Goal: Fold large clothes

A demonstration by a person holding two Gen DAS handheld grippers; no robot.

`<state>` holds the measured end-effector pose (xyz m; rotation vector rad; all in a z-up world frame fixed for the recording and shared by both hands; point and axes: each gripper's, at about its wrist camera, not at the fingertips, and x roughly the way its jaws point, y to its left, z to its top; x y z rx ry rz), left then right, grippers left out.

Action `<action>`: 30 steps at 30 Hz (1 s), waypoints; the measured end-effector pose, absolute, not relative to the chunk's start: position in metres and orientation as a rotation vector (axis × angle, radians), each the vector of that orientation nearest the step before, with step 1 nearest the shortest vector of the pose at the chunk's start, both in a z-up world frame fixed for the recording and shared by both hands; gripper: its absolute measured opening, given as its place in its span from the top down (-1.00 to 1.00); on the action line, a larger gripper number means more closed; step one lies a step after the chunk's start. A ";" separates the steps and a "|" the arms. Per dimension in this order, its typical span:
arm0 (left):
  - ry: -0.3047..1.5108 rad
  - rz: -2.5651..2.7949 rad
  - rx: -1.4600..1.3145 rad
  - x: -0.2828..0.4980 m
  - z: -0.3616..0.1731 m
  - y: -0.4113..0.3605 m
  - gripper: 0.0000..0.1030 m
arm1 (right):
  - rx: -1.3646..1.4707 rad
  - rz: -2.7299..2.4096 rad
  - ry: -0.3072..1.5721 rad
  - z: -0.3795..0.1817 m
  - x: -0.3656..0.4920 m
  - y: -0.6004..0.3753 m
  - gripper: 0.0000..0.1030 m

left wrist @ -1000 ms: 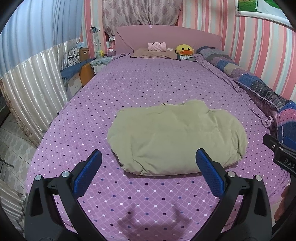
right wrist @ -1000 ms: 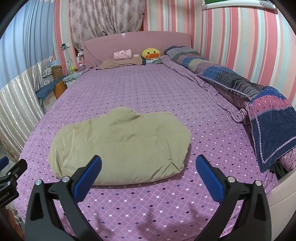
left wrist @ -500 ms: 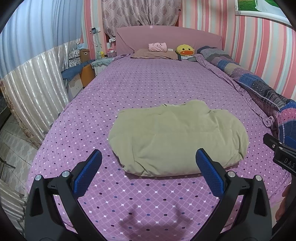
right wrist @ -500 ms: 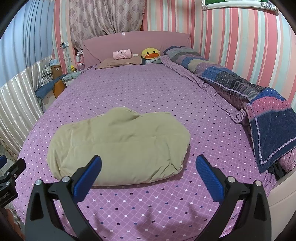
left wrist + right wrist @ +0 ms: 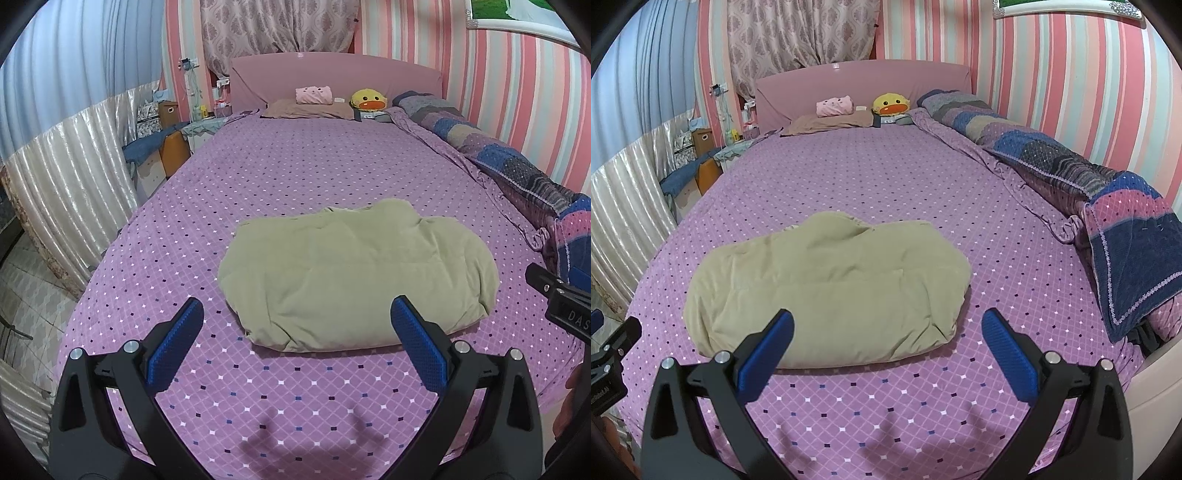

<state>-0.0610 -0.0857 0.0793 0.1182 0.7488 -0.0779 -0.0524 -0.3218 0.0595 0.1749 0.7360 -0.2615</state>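
Nearby, a rolled patchwork quilt (image 5: 1052, 166) ran along the right edge of the bed (image 5: 295, 166), well apart from the folded olive garment (image 5: 354, 277). At the far end, against the pink headboard (image 5: 332, 74), sat a pink plush (image 5: 314, 95) on a brown pillow (image 5: 306, 109), with a yellow duck toy (image 5: 367, 100) just beside them. Nothing lay between the tongs and the garment. Both the left tongs (image 5: 295, 328) and the right tongs (image 5: 886, 336) hung empty with their blue pads spread wide, above the near edge of the bed. The garment rested near the middle of the purple dotted sheet. Pink striped walls (image 5: 1071, 74), a patterned curtain (image 5: 798, 33) and a shiny pleated drape (image 5: 66, 177) on the left enclosed the room.
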 end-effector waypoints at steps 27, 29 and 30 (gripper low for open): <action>0.746 -0.077 0.125 -0.061 0.079 -0.085 -0.94 | 0.169 -0.268 0.741 0.056 -0.053 -0.323 -0.96; 0.747 -0.075 0.127 -0.060 0.078 -0.085 -0.94 | 0.168 -0.268 0.741 0.056 -0.053 -0.323 -0.96; 0.748 -0.075 0.127 -0.060 0.077 -0.085 -0.94 | 0.168 -0.268 0.741 0.056 -0.053 -0.323 -0.96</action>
